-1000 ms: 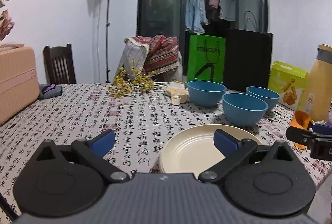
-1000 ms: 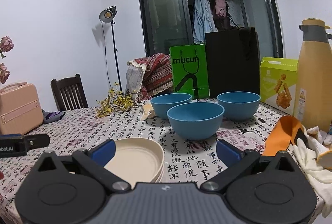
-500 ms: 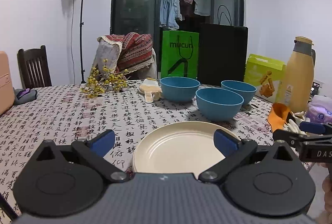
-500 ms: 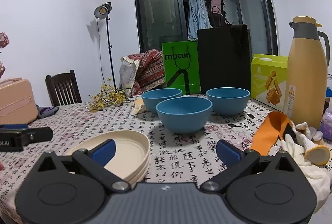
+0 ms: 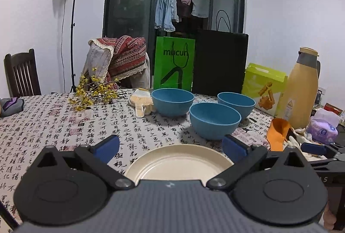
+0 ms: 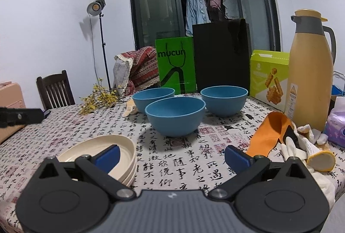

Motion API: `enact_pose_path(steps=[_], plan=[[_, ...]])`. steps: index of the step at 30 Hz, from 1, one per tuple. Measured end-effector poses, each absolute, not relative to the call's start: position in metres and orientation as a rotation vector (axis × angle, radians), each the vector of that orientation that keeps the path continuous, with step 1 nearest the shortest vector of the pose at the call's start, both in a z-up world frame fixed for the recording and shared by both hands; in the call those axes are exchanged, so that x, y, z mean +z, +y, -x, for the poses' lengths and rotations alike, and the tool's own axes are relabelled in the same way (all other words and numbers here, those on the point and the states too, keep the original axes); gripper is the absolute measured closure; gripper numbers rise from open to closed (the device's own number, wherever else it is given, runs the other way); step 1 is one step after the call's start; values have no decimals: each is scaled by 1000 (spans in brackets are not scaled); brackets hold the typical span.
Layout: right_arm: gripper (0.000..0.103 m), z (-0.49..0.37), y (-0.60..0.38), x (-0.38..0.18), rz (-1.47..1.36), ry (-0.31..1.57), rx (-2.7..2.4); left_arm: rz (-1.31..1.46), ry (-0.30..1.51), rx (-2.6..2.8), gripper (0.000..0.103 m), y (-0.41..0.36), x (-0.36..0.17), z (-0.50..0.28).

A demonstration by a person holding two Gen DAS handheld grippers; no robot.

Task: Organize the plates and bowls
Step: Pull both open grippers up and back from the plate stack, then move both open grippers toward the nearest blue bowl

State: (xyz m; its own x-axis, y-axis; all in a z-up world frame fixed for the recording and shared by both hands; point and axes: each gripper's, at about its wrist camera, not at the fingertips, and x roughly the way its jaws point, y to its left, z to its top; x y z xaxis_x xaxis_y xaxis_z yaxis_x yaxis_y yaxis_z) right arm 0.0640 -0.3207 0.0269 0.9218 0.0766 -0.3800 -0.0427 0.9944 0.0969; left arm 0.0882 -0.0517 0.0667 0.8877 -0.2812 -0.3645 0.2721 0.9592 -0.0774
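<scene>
Calligraphy-printed cloth covers the bench (image 6: 176,168); cream plates (image 5: 179,165) are half hidden by the released left claw (image 5: 170,145); the right claw (image 6: 172,154) is released.

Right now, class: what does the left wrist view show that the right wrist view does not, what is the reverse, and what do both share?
Only the left wrist view shows the purple-grey cloth at the table's far left edge.

Only the right wrist view shows the pink suitcase, and that the cream plates are a stack.

Both show three blue bowls, the green mucun bag, the yellow thermos, and open grippers: left gripper, right gripper.
</scene>
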Motion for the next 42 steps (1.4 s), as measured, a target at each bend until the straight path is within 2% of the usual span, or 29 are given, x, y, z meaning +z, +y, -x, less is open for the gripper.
enact_pose_path(steps=[42], plan=[[0,-175,-381,70,-145,438,17,70,504,-355,0,-142,91,-212]])
